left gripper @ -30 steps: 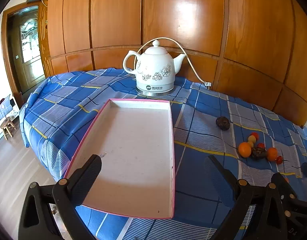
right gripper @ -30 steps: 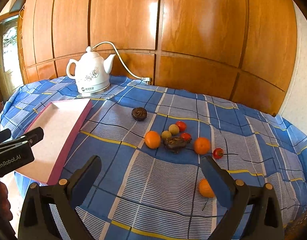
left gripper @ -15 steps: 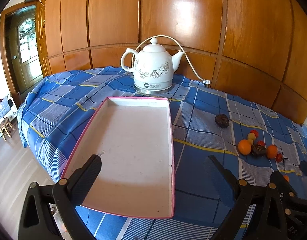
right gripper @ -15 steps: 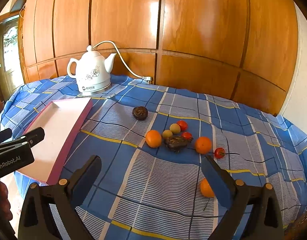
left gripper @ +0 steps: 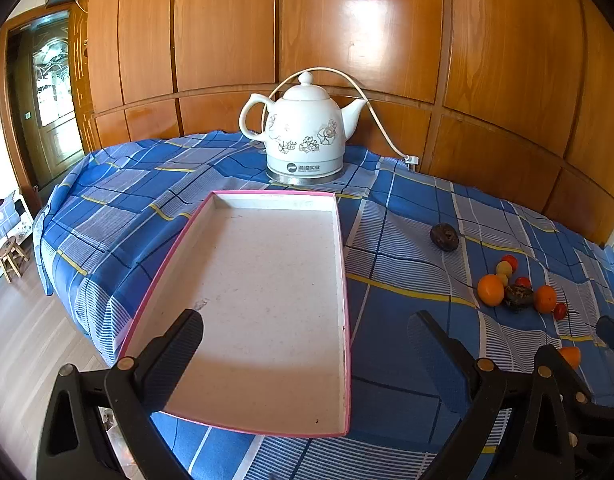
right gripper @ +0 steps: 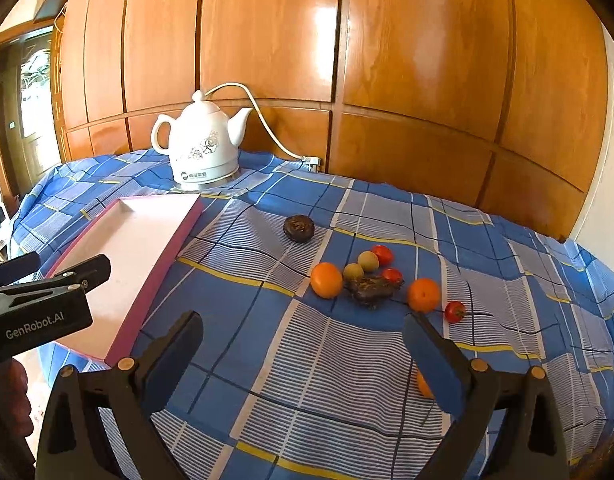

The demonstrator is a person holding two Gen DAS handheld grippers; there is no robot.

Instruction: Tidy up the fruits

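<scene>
Glossy wood panelling [right gripper: 387,60], checked cloth [right gripper: 347,360]

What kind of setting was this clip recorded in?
Most likely a home room: a table under a blue plaid cloth, a corded white kettle, wood-panelled wall behind, and a glazed wooden door at left.

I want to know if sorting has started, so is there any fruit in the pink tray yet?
No, the pink tray holds nothing, and the fruits all lie on the blue checked cloth.

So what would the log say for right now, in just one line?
left gripper: open, over tray | right gripper: open, holding nothing | tray: no fruit inside | fruit: on cloth, right of tray | kettle: behind tray
</scene>
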